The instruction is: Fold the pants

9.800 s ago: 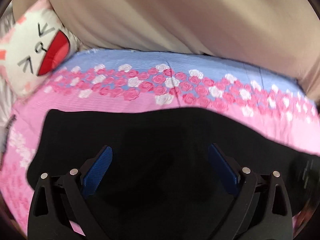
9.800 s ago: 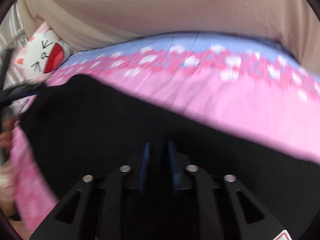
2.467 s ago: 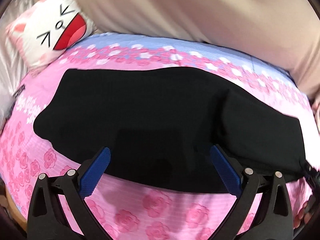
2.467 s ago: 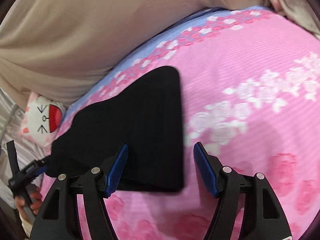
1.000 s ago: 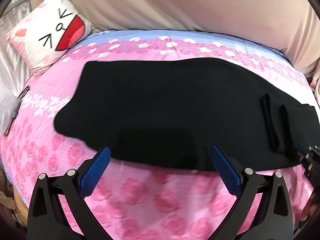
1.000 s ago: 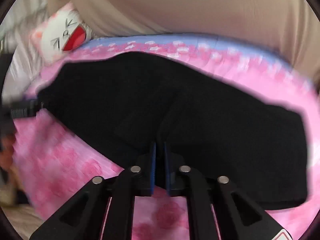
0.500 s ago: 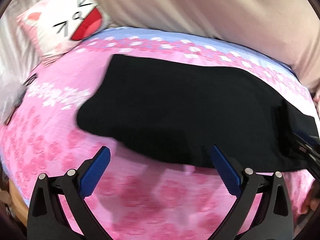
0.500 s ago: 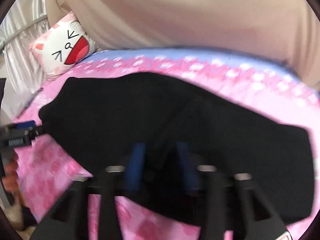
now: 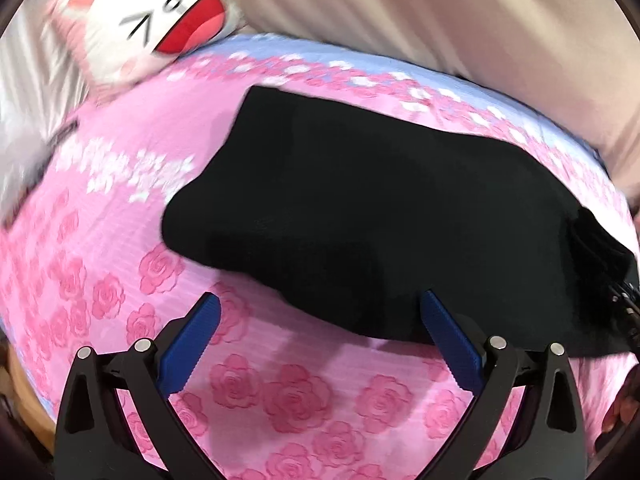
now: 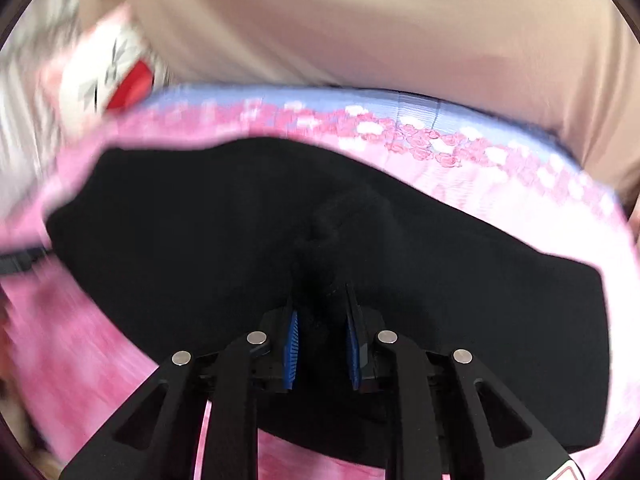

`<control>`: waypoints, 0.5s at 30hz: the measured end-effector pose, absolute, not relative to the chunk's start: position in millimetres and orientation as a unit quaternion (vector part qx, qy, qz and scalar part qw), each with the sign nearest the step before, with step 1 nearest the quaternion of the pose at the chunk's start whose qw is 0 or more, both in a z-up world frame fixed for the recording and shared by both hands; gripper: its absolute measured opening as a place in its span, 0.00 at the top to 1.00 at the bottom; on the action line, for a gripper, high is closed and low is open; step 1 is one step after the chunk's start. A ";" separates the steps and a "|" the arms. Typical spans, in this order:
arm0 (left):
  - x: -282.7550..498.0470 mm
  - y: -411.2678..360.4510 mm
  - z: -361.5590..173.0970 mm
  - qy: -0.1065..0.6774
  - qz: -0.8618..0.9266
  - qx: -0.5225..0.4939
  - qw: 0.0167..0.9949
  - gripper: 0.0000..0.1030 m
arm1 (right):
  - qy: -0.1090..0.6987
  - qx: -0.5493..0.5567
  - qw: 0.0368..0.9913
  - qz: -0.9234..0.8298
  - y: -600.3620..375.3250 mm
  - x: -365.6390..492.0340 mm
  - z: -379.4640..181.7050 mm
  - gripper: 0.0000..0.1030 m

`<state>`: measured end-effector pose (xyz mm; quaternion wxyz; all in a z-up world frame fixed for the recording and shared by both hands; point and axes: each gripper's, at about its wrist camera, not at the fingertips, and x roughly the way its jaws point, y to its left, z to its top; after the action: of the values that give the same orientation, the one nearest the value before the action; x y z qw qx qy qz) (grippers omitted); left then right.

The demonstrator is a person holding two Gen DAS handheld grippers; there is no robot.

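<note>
We hold the black pants (image 9: 384, 216) flat on the pink rose-print bed (image 9: 280, 396), their long axis running left to right across both views. Our right gripper (image 10: 322, 328) has its blue fingers (image 10: 291, 344) drawn close together with a bunched ridge of the dark cloth between them, so we judge it gripping the pants near their front edge; the frame is blurred and the exact contact cannot be confirmed. Our left gripper (image 9: 320, 340) stands with fingers spread wide and holding nothing, just short of the near edge of the pants, which lie ahead and slightly right of it. The right gripper is therefore the nearer one and the one controlling the fold. Bare bed lies to the left of the pants toward the cat-face pillow (image 9: 152, 28); the far side is closed off by the beige backing (image 9: 440, 12).
</note>
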<state>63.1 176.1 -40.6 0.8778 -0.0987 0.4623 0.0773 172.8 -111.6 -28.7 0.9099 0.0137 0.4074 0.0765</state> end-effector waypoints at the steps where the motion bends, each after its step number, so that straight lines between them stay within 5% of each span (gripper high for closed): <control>1: 63.6 186.2 -42.7 0.466 0.082 -0.122 0.873 0.05 | 0.402 0.022 0.911 0.088 -107.3 172.2 -26.1 0.83; 5: 64.5 235.3 -52.7 0.463 0.106 -0.224 0.851 0.05 | 0.426 -0.014 0.899 0.100 -76.5 180.6 -56.3 0.75; 13: 79.7 262.5 -51.6 0.439 0.131 -0.255 0.852 0.05 | 0.341 0.085 0.929 0.119 -118.1 123.9 -30.2 0.45; 15: 85.7 259.9 -53.5 0.425 0.157 -0.254 0.855 0.05 | 0.349 0.104 0.924 0.115 -129.4 116.7 -41.0 0.45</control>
<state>85.7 259.9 -53.5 0.8546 -0.2536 0.4252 0.1566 116.7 -129.4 -41.0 0.9244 0.1041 0.3486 0.1150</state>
